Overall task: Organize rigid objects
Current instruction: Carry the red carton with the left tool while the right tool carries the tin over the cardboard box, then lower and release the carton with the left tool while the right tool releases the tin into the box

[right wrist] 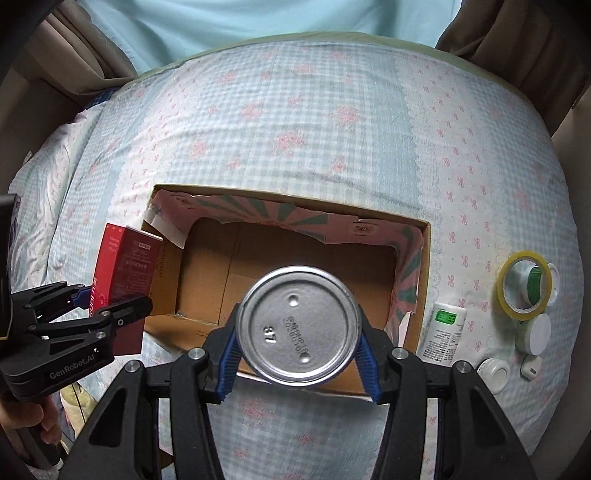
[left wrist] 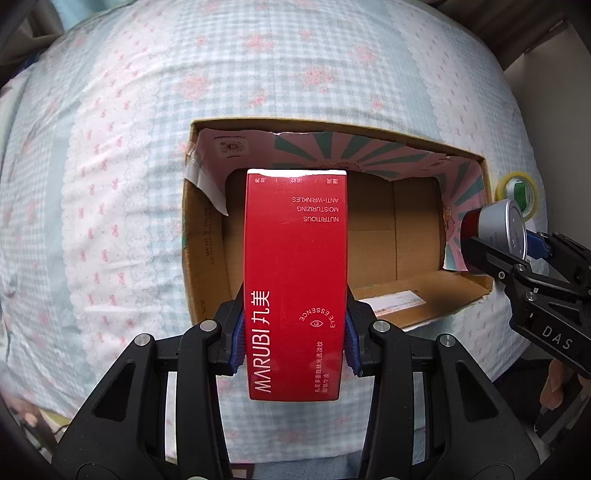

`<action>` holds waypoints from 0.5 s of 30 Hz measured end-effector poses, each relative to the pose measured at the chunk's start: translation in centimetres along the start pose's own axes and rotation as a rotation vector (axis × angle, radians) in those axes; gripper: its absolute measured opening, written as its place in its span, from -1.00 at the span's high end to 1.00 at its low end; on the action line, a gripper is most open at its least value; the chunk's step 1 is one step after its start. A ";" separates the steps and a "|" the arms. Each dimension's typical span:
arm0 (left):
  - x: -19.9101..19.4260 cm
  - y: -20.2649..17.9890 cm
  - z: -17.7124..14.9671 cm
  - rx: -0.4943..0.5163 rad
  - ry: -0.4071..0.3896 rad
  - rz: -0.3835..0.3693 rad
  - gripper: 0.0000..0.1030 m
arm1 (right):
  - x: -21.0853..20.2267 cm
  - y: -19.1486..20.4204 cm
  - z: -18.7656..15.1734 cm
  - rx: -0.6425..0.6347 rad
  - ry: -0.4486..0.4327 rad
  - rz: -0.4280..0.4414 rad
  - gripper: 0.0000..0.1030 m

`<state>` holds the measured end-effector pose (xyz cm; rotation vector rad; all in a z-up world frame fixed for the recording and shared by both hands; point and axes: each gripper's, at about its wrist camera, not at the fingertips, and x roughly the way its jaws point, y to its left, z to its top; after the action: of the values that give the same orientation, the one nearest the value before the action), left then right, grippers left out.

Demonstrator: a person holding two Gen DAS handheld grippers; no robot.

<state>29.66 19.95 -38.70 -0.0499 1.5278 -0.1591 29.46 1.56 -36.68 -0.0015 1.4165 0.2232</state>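
A home bedroom: a bed [right wrist: 332, 122] under a blue-checked, pink-flowered quilt, beige curtains [right wrist: 517, 33] behind its far edge, toiletries [right wrist: 445, 328] near its right edge.

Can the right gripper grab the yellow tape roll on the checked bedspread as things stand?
Probably not yet: the right gripper is shut on a silver metal can. The yellow tape roll lies uncovered beside the cardboard box.

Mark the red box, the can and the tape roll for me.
red box [left wrist: 295, 277], left wrist view, middle of its printed front face.
can [right wrist: 298, 326], right wrist view, centre of its silver base.
tape roll [right wrist: 503, 295], right wrist view, left side of its yellow ring.
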 end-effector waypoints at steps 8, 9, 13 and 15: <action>7.1 -0.3 2.6 -0.019 0.123 0.019 0.27 | 7.0 -1.4 -0.2 -0.019 0.103 0.005 0.04; 7.4 -0.4 2.6 -0.009 0.132 0.018 0.27 | 7.4 -1.3 -0.3 -0.026 0.111 0.006 0.04; 7.8 -0.7 2.6 0.031 0.158 0.033 0.27 | 7.9 -0.8 -0.7 -0.052 0.119 -0.011 0.04; 7.6 -0.8 2.8 0.038 0.157 0.023 0.26 | 7.8 -0.7 -0.6 -0.057 0.110 -0.005 0.04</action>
<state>32.62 17.96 -46.01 0.0102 1.6806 -0.1771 30.00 1.99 -44.47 -0.0649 1.5193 0.2625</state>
